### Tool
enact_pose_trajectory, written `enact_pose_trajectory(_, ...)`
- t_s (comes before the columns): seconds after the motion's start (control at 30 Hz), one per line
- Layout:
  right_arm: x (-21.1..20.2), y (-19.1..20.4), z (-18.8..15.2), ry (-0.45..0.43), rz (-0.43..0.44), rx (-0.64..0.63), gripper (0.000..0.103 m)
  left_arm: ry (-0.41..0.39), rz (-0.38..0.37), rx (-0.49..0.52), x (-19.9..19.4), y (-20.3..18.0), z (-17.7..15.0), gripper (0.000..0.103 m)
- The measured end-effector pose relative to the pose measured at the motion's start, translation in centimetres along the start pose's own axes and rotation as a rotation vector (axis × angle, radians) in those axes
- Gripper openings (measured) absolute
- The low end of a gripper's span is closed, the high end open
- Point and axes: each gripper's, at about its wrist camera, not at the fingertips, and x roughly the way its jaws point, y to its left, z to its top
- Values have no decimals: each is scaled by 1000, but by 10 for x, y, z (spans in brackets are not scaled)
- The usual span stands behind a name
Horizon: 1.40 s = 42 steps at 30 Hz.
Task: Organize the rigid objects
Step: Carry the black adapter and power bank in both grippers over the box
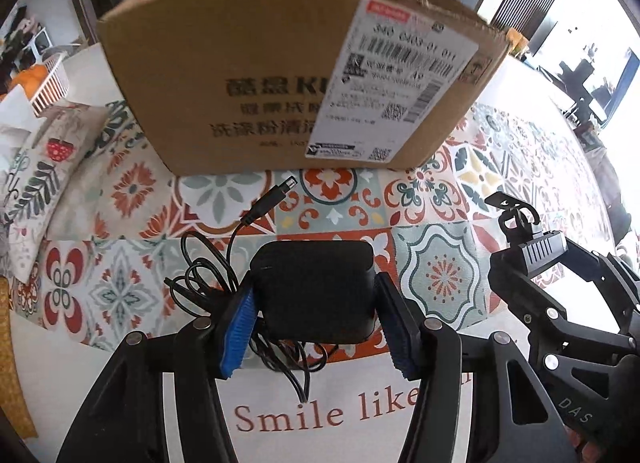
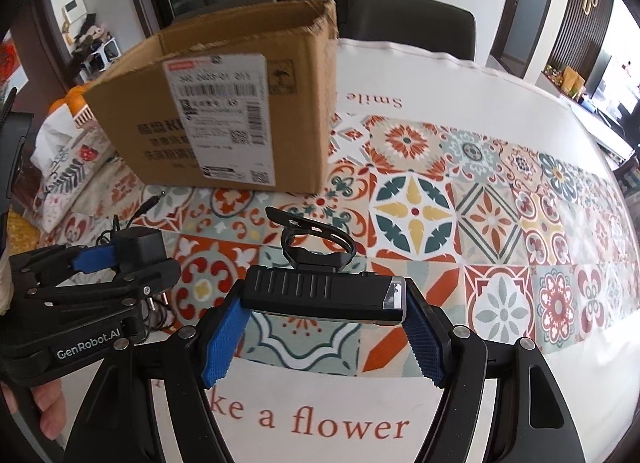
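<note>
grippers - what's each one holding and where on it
Left gripper clamps the black power adapter by its two side faces, cable dangling. Right gripper clamps the black bike light by its two ends.

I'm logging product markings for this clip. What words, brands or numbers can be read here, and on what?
"Smile like a flower": tablecloth.
"GenRobot.AI": left hand-held gripper body.
"DAS": right hand-held gripper arm.
"340 0403-01 011", roughly: shipping label on the cardboard box.
Box print: "K" plus Chinese characters, blurred.
Label's fine print: unreadable.
</note>
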Motion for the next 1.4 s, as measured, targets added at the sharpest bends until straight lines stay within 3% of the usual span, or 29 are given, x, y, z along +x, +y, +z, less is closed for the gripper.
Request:
enact_pose_trajectory(1.0, -95, 51, 40, -236, 24, -55, 73, -300, 8, -3, -124, 17, 26, 56)
enact_pose_trajectory(1.4, -119, 58, 69, -325, 44, -61, 73, -405, 22, 19, -161, 21, 53, 56)
